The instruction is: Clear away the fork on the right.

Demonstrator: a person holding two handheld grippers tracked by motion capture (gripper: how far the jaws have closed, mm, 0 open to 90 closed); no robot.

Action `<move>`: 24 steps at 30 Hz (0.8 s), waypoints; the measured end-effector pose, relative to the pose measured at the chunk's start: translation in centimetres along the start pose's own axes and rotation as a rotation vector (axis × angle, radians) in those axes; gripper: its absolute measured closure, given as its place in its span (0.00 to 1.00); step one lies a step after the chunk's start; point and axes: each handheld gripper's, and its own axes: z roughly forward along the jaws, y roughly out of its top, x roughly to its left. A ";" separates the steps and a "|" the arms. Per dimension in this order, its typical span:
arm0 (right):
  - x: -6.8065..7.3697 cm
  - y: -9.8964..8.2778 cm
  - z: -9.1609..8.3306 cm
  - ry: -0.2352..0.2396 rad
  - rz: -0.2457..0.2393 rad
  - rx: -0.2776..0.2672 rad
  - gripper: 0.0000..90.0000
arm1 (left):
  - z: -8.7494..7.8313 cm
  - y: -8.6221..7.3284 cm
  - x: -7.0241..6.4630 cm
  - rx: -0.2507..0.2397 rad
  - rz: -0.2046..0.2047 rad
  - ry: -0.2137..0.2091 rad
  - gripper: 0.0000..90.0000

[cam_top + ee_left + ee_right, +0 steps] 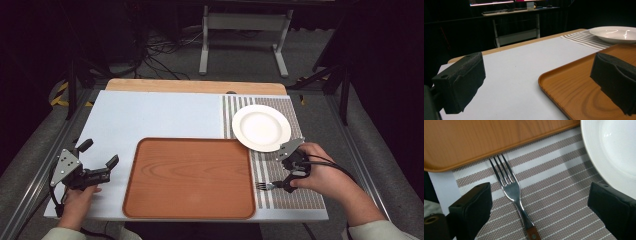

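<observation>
High view: pale table, striped placemat, wooden tray, dark room

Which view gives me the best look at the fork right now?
The right gripper view: the fork lies close up on the striped mat between the open right gripper jaws, tines toward the tray. The high view shows it small beside that gripper.

1 fork, 1 plate, 1 tray, 1 striped mat, 2 grippers: left, right.
</observation>
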 end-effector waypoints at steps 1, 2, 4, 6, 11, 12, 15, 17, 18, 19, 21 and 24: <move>-0.1 0.0 0.1 -0.004 -0.004 0.005 0.07 | 0.0 0.0 0.0 0.000 0.001 -0.001 0.00; -0.1 -0.1 0.1 -0.001 -0.002 0.019 0.07 | 0.0 0.0 0.0 0.001 0.001 -0.001 0.00; -0.1 -0.2 0.1 0.001 -0.005 0.035 0.07 | 0.0 0.0 0.0 0.001 0.001 -0.001 0.00; -0.2 -0.2 0.2 0.004 -0.009 0.045 0.07 | 0.0 0.0 0.0 0.001 0.000 -0.001 0.00; -0.3 -0.3 0.4 0.014 -0.020 0.091 0.08 | 0.1 0.0 0.0 0.003 0.001 -0.005 0.00; -0.3 -0.3 0.5 0.015 -0.023 0.094 0.08 | 0.1 0.0 -0.1 0.003 0.002 -0.004 0.00; -0.3 -0.3 0.6 0.018 -0.048 0.119 0.09 | 0.1 0.0 0.0 0.004 0.000 -0.003 0.00; -0.3 -0.3 0.7 0.020 -0.058 0.141 0.10 | 0.1 0.0 0.0 0.007 0.001 -0.003 0.00; -0.4 -0.3 0.7 0.018 -0.057 0.148 0.11 | 0.1 0.0 0.0 0.004 0.000 -0.002 0.00; -0.4 -0.3 0.7 0.024 -0.063 0.153 0.11 | 0.1 0.0 0.0 0.004 0.001 -0.003 0.00; -0.5 -0.4 0.8 0.024 -0.058 0.155 0.11 | 0.0 0.0 0.0 0.003 0.002 -0.003 0.00; -0.5 -0.5 0.9 0.030 -0.052 0.157 0.12 | 0.0 0.0 0.0 0.004 0.001 -0.002 0.00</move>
